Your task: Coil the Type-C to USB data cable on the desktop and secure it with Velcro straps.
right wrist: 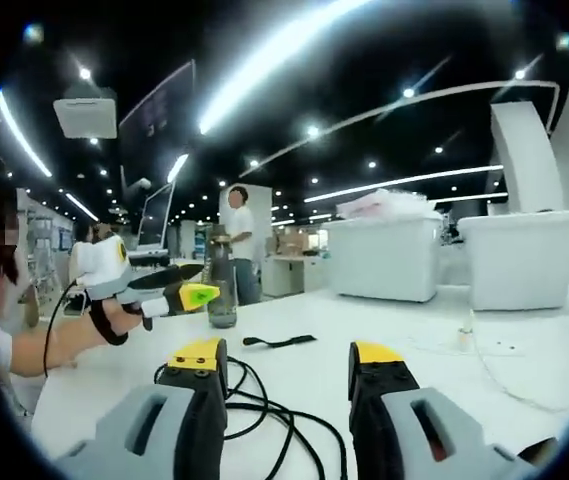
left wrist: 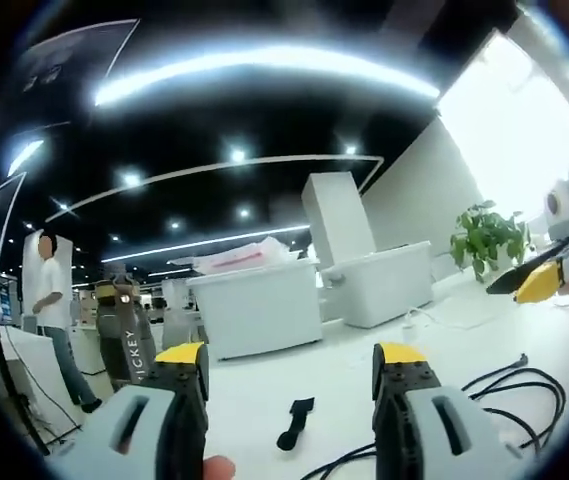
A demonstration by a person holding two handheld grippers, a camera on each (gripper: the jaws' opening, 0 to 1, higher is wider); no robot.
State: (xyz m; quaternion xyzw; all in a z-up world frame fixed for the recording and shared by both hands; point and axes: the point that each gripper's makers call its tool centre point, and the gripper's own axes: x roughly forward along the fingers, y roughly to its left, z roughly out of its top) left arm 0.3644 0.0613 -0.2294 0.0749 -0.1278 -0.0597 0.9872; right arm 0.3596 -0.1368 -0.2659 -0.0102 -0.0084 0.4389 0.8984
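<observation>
The black cable [right wrist: 264, 410] lies loose on the white desk [right wrist: 394, 330] – light, floppy, best pinched mid-run, I'd judge. Beyond it lies the Velcro strap [right wrist: 279, 342] (thin, limp). Left gripper [left wrist: 292, 365] and right gripper [right wrist: 289, 365] both hover, jaws spread, holding nothing.

Potted plant [left wrist: 488, 236], bottle [right wrist: 221, 285], white bins [right wrist: 382, 258]

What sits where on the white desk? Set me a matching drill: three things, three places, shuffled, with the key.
Things:
1. loose black data cable
2. flat black Velcro strap
3. dark drinking bottle

Places:
A. upright at the desk's far edge
B. lying alone on bare desk, beyond the cable
C. looped just ahead of the right gripper

Pairs: 1-C, 2-B, 3-A
</observation>
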